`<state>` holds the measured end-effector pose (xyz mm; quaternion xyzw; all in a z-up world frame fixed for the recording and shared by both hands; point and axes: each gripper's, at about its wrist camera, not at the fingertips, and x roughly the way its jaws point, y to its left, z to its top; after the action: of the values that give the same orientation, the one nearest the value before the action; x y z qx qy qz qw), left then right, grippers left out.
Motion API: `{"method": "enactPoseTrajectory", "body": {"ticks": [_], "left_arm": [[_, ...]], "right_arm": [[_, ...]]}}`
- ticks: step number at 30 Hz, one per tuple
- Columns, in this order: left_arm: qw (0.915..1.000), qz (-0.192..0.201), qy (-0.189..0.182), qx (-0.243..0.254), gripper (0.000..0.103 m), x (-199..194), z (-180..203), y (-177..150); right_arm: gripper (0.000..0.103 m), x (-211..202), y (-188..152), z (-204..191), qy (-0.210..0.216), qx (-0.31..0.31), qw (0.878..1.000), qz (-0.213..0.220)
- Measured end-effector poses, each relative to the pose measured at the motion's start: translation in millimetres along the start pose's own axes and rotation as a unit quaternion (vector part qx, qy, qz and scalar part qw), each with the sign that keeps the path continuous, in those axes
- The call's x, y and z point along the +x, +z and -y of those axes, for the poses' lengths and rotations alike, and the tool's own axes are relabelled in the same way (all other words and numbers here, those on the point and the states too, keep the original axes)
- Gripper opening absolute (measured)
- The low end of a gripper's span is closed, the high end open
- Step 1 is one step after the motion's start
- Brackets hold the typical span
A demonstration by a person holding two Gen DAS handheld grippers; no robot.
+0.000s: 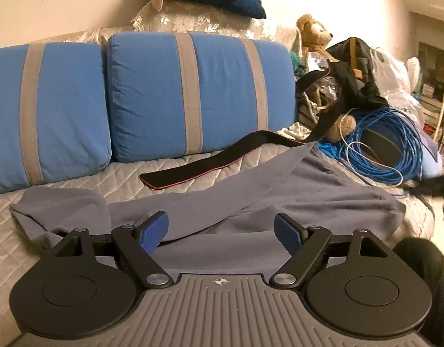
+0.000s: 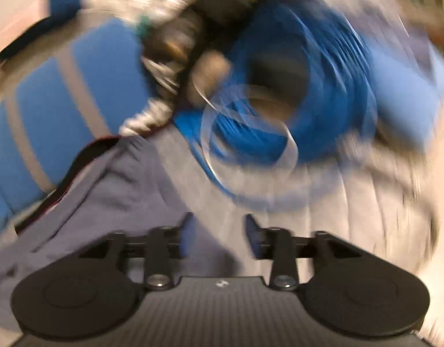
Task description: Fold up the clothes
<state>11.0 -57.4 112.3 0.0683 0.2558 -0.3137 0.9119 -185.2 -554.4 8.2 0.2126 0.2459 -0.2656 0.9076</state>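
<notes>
A grey garment [image 1: 279,190] lies spread across the quilted sofa seat [image 1: 8,248], partly folded over itself. My left gripper [image 1: 220,231] is open and empty, just above the garment's near edge. In the right wrist view the picture is blurred by motion. My right gripper [image 2: 220,234] is open with nothing between the pads, above the garment's right part [image 2: 120,185].
Two blue cushions with grey stripes [image 1: 193,92] stand along the sofa back. A black strap [image 1: 193,167] lies behind the garment. A coil of blue cable [image 1: 395,144] [image 2: 294,86], a bag and a teddy bear [image 1: 311,33] pile up at the right.
</notes>
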Motion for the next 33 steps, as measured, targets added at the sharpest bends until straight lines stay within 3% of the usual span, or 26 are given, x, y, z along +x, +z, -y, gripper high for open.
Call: {"method": "enactPoseTrajectory", "body": {"ticks": [4, 9, 11, 13, 14, 16, 17, 18, 25, 33], "left_arm": [[0.9999, 0.011, -0.001, -0.001, 0.08, -5, -5, -16], [0.9996, 0.02, 0.012, -0.015, 0.08, -13, -15, -34], [0.9993, 0.021, 0.026, -0.018, 0.08, -16, -20, -36], [0.9988, 0.028, 0.035, -0.021, 0.08, -20, -24, -36], [0.9986, 0.03, 0.037, -0.026, 0.08, -21, -27, -36], [0.9981, 0.03, 0.041, -0.035, 0.08, -21, -32, -37], [0.9979, 0.027, 0.045, -0.038, 0.08, -20, -33, -37], [0.9977, 0.024, 0.048, -0.042, 0.08, -20, -35, -38], [0.9967, 0.001, 0.06, -0.054, 0.08, -21, -39, -49], [0.9949, -0.005, 0.073, -0.069, 0.08, -38, -40, -58]], "right_arm": [[0.064, 46, 25, -24, 0.075, -0.068, 0.994, -0.03], [0.058, 112, 34, -42, 0.086, -0.106, 0.986, -0.1], [0.044, 125, 32, -45, 0.089, -0.118, 0.982, -0.116], [0.043, 133, 30, -47, 0.094, -0.125, 0.98, -0.124], [0.032, 136, 29, -48, 0.094, -0.126, 0.98, -0.126], [0.03, 132, 25, -50, 0.093, -0.125, 0.98, -0.124], [0.015, 131, 26, -51, 0.09, -0.126, 0.981, -0.12], [0.009, 131, 27, -50, 0.082, -0.122, 0.982, -0.118], [0.005, 120, 36, -40, 0.098, -0.106, 0.984, -0.102], [0.004, 126, 47, -41, 0.072, -0.11, 0.988, -0.084]]}}
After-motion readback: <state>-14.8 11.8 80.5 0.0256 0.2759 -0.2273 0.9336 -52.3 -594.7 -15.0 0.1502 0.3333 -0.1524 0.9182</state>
